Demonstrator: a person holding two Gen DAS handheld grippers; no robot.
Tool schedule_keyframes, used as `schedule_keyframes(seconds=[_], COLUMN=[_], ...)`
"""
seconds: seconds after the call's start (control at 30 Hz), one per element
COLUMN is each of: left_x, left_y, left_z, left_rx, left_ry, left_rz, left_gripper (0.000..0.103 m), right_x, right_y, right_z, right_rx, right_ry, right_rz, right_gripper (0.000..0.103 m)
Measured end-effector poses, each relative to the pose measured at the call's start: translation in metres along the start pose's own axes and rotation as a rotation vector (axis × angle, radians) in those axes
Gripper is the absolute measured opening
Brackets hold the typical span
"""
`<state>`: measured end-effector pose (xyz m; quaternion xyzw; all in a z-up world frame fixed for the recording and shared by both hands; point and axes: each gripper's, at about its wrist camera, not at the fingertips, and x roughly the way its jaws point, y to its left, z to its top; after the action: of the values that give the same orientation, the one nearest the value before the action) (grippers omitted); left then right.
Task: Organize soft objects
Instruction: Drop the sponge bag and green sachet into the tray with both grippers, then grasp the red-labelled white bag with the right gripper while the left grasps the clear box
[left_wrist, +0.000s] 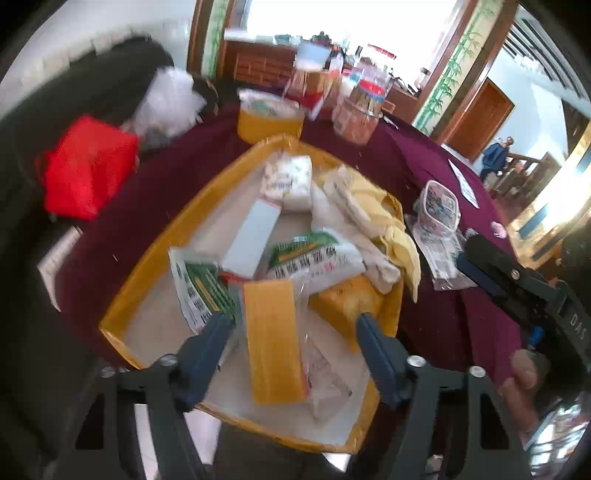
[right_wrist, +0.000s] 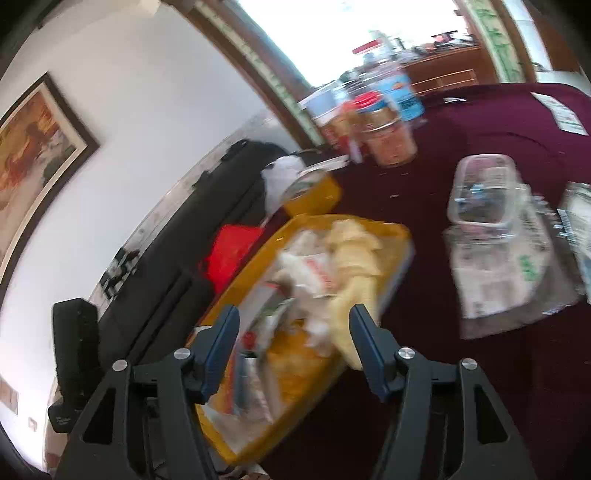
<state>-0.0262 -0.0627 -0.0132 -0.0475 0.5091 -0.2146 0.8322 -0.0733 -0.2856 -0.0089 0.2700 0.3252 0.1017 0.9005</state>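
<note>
At the bottom of the left wrist view, the left hand-held gripper (left_wrist: 295, 325) is seen with its blue-padded jaws spread wide; a flat yellow-orange packet in clear wrap (left_wrist: 271, 339) lies between them, but neither pad presses on it, so nothing is gripped. The packet rests on the pale floor of the large yellow-rimmed tray (left_wrist: 155, 258), which fills the middle of that frame and sits on the maroon-clothed counter (left_wrist: 424, 155).

In the right wrist view, the right hand-held gripper (right_wrist: 293, 314) is likewise held open and empty at lower centre, above the near end of the same tray; the picture is blurred, so the contents there can only be told roughly.

Further up the tray, green-and-white printed soft bags (left_wrist: 317, 258), a pale blue flat box (left_wrist: 255, 236), a white tissue pack (left_wrist: 288, 181) and a crumpled yellow cloth (left_wrist: 384, 214) draped over the right rim are gathered. The soft objects are thus mostly inside the tray already.

Beyond the tray, at right of centre, a clear lidded plastic container (left_wrist: 439, 206) stands on a clear printed bag (left_wrist: 439, 254), apart from the tray.

A release into the tray appears to be the step in hand. The next move is judged to call for a reach by an open gripper to an item outside the tray, probably the printed bag, with the container on it first dealt with.
</note>
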Motion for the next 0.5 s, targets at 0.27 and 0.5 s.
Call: schedule_keyframes(seconds=[0.27, 0.5], left_x=[-0.008, 0.004], left_y=[-0.043, -0.081], left_z=[-0.001, 0.003], left_rx=[0.090, 0.111], left_ry=[-0.049, -0.009], left_rz=[-0.015, -0.109], left_gripper=[0.080, 0.085], right_x=[-0.055, -0.098], right_y=[-0.064, -0.114], right_z=[0.005, 0.016], right_rx=[0.085, 0.148], right_ry=[-0.064, -0.114], right_rz=[-0.129, -0.270], right_gripper=[0.061, 0.071])
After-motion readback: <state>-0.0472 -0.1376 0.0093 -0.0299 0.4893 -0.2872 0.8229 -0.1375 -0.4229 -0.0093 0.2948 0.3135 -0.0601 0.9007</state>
